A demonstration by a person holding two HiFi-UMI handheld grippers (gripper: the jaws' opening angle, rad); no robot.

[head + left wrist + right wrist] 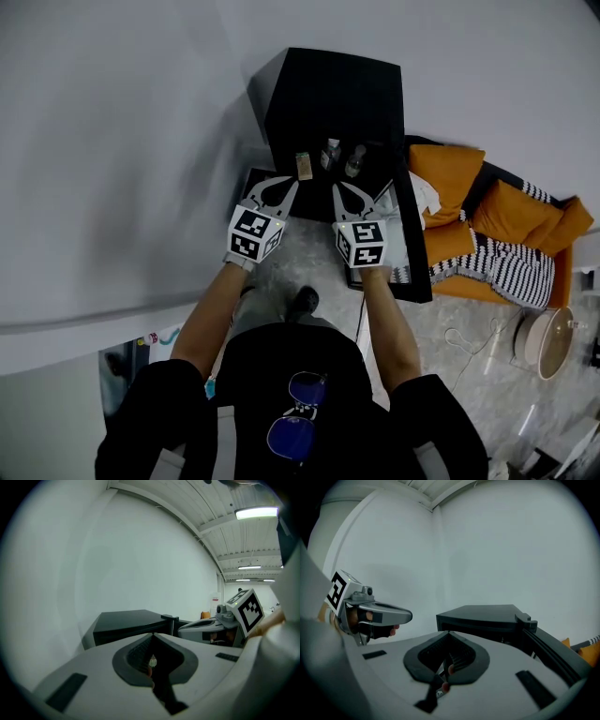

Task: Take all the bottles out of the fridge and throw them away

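Nothing is out yet, and I'm at the open fridge.
The black mini fridge [328, 94] stands just ahead of both claws. My left gripper [277, 187] and right gripper [352, 192] are pinched together and empty. Three bottles [330, 155] wait inside beyond the tips.

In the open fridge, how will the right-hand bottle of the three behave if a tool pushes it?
The right-hand bottle looks narrow and upright, so a push near its top would probably tip it. It seems small, so likely light. The middle bottle stands close beside it and might get knocked too.
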